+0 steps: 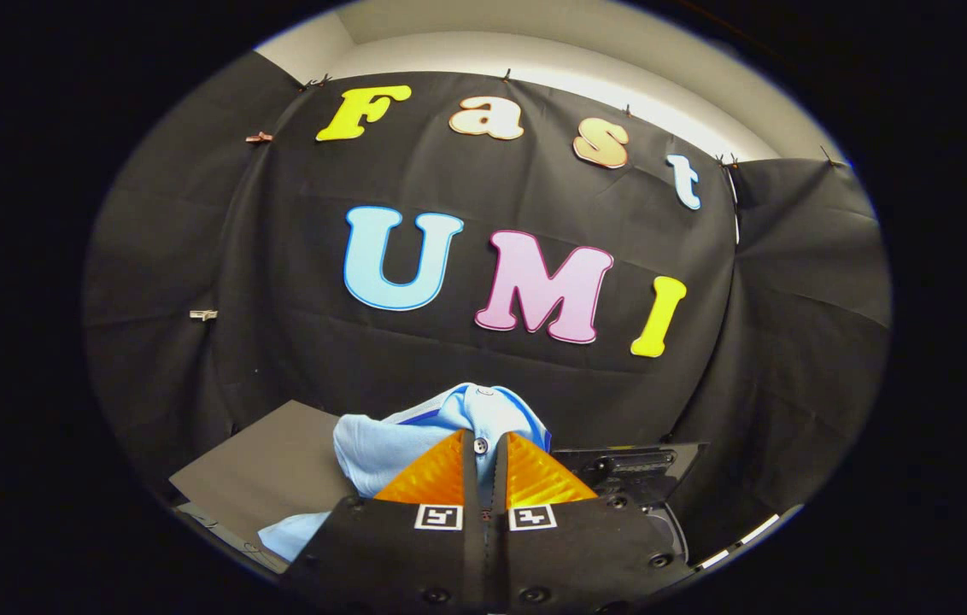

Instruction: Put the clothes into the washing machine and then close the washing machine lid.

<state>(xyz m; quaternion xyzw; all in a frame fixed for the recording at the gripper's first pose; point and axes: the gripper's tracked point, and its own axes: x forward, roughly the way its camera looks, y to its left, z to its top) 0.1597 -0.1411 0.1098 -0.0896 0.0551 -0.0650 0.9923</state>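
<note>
Gripper (485, 453): fingers drawn almost together, pinching a fold of the light blue shirt (415, 448) between them, right at a small button on the placket
Shirt position: bunched just ahead of the fingers and spilling toward 9 o'clock of them; a tail hangs down at about 8 o'clock, below the finger level
Height: the garment looks lifted, with the grey board (266, 470) at 9 o'clock lying beneath and behind it
Washing machine: I judge the dark panel with round fittings (633, 470) at 3 o'clock of the fingers to be part of it, and the curved rim (678, 534) at 4 o'clock may be its opening; too little shows to be sure
Lid: cannot tell whether it stands open
Risk, grip: the pinch holds only a thin fold near the button, so the cloth could slide out under its own weight during the carry
Risk, tail: the hanging end at 8 o'clock could catch on the board's edge or drape over the machine's rim instead of dropping inside
Risk, lid: any cloth left across the rim would keep the lid from seating
Risk, aim: the shirt hides much of what lies ahead of the fingers, so the drop point may be misjudged
</note>
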